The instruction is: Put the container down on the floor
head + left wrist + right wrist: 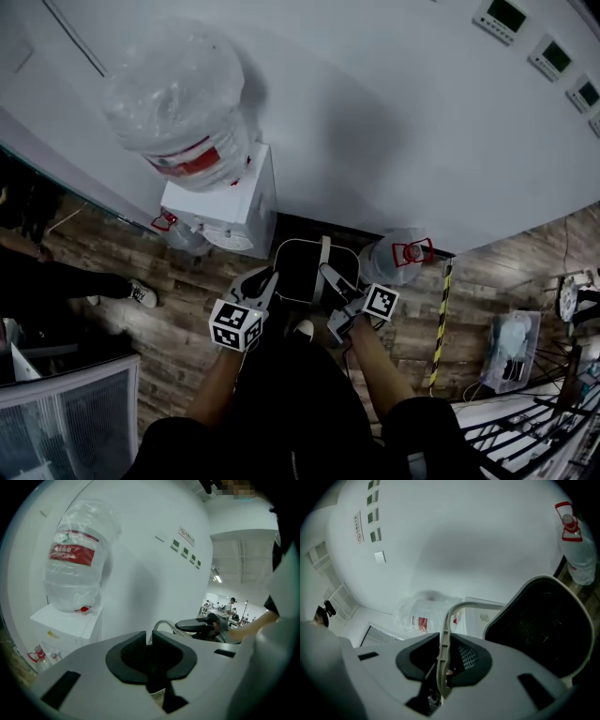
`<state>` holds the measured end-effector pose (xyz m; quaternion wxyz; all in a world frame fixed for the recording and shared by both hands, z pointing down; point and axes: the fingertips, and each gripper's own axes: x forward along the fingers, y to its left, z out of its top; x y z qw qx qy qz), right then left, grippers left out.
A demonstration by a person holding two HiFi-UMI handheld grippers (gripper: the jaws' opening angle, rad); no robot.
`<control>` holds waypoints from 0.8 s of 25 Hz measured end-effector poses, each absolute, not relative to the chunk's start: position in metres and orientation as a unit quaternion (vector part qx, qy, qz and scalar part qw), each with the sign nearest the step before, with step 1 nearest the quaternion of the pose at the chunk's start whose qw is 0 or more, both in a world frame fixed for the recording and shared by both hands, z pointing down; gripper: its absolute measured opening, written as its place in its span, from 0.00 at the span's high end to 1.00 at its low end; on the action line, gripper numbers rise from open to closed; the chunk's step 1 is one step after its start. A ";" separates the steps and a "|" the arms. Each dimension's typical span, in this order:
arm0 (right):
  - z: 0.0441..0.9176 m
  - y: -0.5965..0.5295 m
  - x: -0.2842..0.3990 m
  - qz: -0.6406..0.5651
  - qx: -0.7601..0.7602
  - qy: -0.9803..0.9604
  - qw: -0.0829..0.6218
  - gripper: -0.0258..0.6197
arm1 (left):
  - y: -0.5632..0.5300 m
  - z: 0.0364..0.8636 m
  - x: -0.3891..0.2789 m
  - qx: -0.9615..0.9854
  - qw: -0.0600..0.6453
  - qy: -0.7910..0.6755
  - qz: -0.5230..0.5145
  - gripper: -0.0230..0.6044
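Head view: one dark container (298, 270) hangs between two grippers, above wooden floor (187, 347). It sits just ahead of the left gripper (265, 279) and the right gripper (330, 277), both equally near, one at each side. Its pale handle (325, 258) runs away from the person across the opening. The landing spot lies straight below, between one water dispenser (234, 211) and a floor bottle (394, 258). Water bottles count three: one on the dispenser (178, 103), that floor one, and seemingly another half hidden by the dispenser's base (186, 239).

Left gripper view: the jaws are drawn together on a thin pale edge (165, 622) of the container; rim or handle cannot be told. The other gripper shows to the right.

Right gripper view: the jaws clamp the handle, whose strip rises from between them and bends right to the container's open mouth (539, 625).
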<state>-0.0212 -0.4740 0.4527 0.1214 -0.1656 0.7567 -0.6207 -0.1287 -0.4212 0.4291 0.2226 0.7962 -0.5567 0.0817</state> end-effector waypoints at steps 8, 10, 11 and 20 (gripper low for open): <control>0.483 -0.518 -0.034 -0.619 -0.169 0.757 0.123 0.84 | -0.468 0.456 -0.131 0.805 0.203 -0.551 0.083 0.89; 0.499 -0.529 -0.037 -0.621 -0.174 0.755 0.121 0.84 | -0.479 0.466 -0.136 0.805 0.197 -0.553 0.086 0.89; 0.508 -0.536 -0.039 -0.622 -0.177 0.753 0.120 0.84 | -0.485 0.471 -0.139 0.804 0.195 -0.555 0.086 0.89; 0.589 -0.590 -0.059 -0.634 -0.179 0.744 0.112 0.84 | -0.539 0.534 -0.157 0.796 0.194 -0.569 0.071 0.89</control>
